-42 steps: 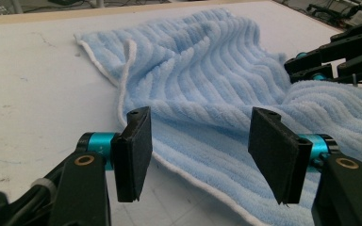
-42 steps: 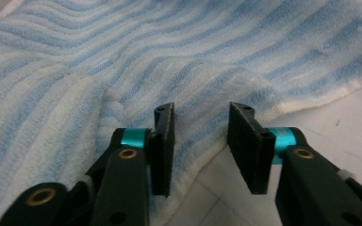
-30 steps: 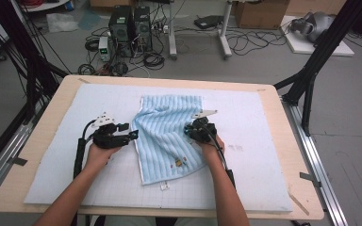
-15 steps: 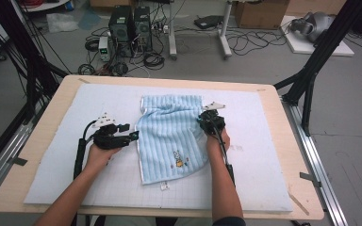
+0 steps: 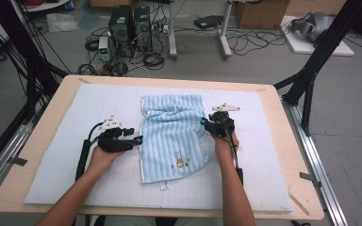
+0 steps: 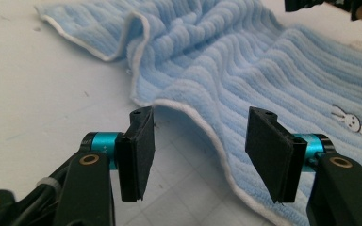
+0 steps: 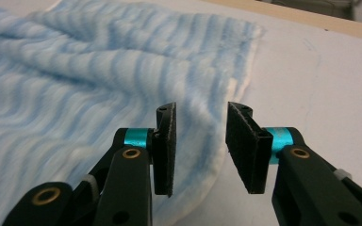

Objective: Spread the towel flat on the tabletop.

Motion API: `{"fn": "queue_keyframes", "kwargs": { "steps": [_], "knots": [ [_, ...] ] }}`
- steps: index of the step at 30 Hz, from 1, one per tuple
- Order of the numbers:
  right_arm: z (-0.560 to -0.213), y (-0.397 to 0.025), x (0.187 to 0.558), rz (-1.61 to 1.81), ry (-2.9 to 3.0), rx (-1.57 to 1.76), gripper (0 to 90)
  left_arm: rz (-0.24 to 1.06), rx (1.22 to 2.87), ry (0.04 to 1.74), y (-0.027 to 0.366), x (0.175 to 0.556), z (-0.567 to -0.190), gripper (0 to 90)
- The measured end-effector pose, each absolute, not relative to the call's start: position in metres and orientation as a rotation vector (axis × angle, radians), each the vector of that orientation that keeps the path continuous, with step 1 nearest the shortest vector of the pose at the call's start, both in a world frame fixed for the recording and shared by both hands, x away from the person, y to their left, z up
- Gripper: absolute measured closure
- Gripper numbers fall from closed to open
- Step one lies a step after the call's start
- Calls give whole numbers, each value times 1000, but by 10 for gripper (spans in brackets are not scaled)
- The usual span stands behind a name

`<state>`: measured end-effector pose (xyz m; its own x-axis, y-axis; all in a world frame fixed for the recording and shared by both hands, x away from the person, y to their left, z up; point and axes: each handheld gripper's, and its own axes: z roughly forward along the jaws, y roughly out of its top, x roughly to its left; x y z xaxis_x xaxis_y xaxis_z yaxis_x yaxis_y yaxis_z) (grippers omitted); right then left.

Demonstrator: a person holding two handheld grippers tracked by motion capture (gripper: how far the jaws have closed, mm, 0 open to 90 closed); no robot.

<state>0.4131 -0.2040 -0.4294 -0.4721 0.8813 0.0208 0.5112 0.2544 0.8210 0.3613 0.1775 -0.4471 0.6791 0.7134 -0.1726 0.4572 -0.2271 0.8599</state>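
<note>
White-matted worktop (image 5: 56, 141) carried a rumpled blue towel (image 5: 172, 136) — unfolded; both grippers, left (image 5: 138, 139) and right (image 5: 202, 122), flanked it, fingers spread, gripping nothing.

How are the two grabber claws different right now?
The left gripper has its jaws spread wide, while the right gripper has them closer together. The left gripper sits at the blue towel's left edge, the right gripper at its right edge. Both are open, with black pads, and neither holds the towel.

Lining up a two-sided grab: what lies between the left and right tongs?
The blue towel alone spans the stretch between left tongs and right tongs, seen in the high view.
</note>
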Motion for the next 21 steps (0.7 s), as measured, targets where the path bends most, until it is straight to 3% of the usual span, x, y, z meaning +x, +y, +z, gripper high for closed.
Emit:
{"fn": "queue_keyframes", "kwargs": {
  "steps": [10,13,15,21],
  "knots": [
    [-428,-218,371,1120,2163,1213,574,323,2056,832,152,354,-450,455],
    [-433,-223,359,1139,2178,1225,558,365,2105,798,145,349,-450,590],
    [-438,-227,350,1131,2185,1224,556,374,2102,798,144,348,-450,834],
    [-442,-230,344,1147,2200,1245,553,378,2039,922,160,357,-449,852]
  ]
}}
